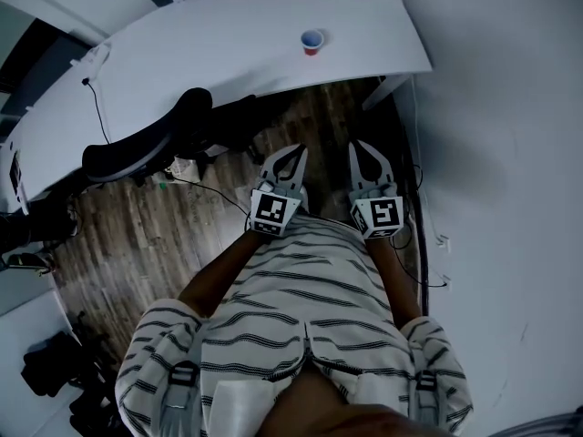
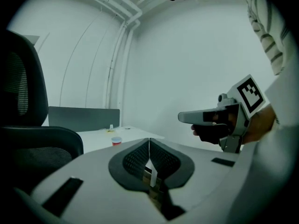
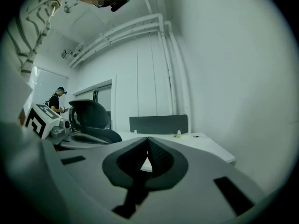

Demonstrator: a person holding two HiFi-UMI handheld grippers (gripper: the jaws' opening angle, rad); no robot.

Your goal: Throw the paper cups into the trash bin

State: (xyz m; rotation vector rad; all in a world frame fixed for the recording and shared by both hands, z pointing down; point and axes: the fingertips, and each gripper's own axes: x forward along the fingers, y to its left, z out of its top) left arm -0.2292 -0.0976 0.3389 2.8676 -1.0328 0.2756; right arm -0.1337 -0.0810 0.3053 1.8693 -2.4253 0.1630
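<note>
One paper cup (image 1: 312, 41), red outside, stood upright on the single white desk (image 1: 209, 57), near its front edge and well ahead of the two grippers. One black office chair (image 1: 146, 146) sat at the desk to the left, and one dark divider panel (image 2: 84, 118) rose along the desk's far side. The left gripper (image 1: 293, 153) was clenched, its jaws meeting tip to tip with nothing between them, touching neither cup nor desk. The right gripper (image 1: 362, 151) was likewise closed and empty, held just beside the left one over the wooden floor (image 1: 137, 235), in front of the person's striped shirt (image 1: 301, 289).
</note>
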